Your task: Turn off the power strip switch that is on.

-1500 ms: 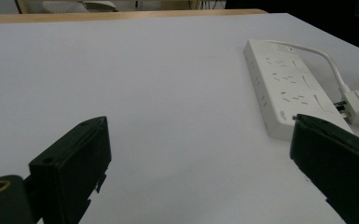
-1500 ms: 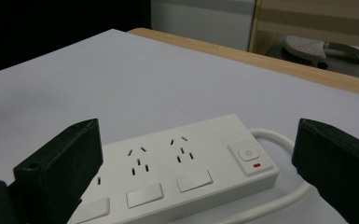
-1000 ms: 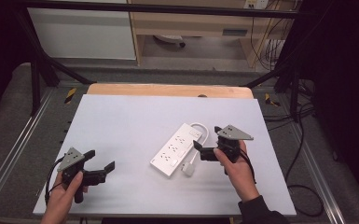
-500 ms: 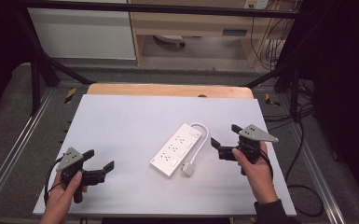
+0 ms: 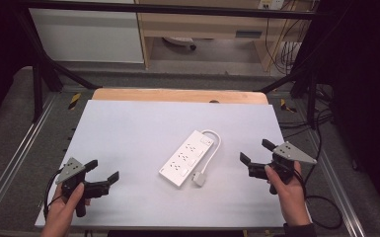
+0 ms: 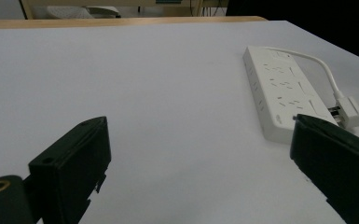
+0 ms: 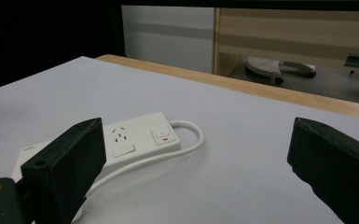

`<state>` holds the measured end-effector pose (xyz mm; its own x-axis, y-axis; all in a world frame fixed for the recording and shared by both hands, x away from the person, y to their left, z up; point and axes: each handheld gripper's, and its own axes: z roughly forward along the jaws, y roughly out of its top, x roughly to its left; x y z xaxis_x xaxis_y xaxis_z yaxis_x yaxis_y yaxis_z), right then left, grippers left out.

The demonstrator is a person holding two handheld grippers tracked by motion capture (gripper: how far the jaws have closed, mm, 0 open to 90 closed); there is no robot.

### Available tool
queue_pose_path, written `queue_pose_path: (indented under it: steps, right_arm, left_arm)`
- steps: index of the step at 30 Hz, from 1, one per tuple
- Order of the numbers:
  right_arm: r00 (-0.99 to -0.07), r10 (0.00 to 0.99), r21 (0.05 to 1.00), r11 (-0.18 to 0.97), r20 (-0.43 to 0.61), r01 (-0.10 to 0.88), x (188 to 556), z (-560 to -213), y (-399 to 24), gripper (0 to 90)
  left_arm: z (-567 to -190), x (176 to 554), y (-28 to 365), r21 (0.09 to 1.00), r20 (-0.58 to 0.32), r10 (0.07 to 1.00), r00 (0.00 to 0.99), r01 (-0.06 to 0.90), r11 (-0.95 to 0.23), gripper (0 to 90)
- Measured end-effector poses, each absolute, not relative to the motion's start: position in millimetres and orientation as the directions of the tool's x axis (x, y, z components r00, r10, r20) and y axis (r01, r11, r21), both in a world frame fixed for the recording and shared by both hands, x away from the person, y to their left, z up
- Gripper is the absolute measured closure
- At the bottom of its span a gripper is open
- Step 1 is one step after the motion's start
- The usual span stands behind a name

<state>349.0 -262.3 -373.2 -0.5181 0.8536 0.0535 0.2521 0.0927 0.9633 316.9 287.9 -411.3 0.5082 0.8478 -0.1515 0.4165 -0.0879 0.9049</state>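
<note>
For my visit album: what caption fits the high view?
Two hand-held open grippers, left and right, flank a white power strip on a table.

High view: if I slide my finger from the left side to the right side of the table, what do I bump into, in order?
Left gripper → power strip → its plug → right gripper.
</note>
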Motion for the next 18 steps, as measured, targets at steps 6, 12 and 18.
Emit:
queue_pose_path:
  steps: [6,12,18]
  right_arm:
    - [-0.5,0.865,0.963,0.09,0.051,0.254,345.0,-381.1,-275.8,5.3]
    - [-0.472,0.879,0.963,0.064,0.07,0.262,345.1,-391.3,-290.0,5.5]
    - [-0.44,0.895,0.961,0.054,0.074,0.272,346.8,-400.4,-300.3,5.3]
  left_arm:
    - [-411.8,312.4,290.8,0.903,-0.156,0.851,0.502,0.421,-0.082,5.3]
    - [-411.2,306.7,294.8,0.906,-0.155,0.852,0.501,0.416,-0.08,5.2]
    - [-411.8,307.8,295.7,0.905,-0.154,0.854,0.496,0.417,-0.079,5.2]
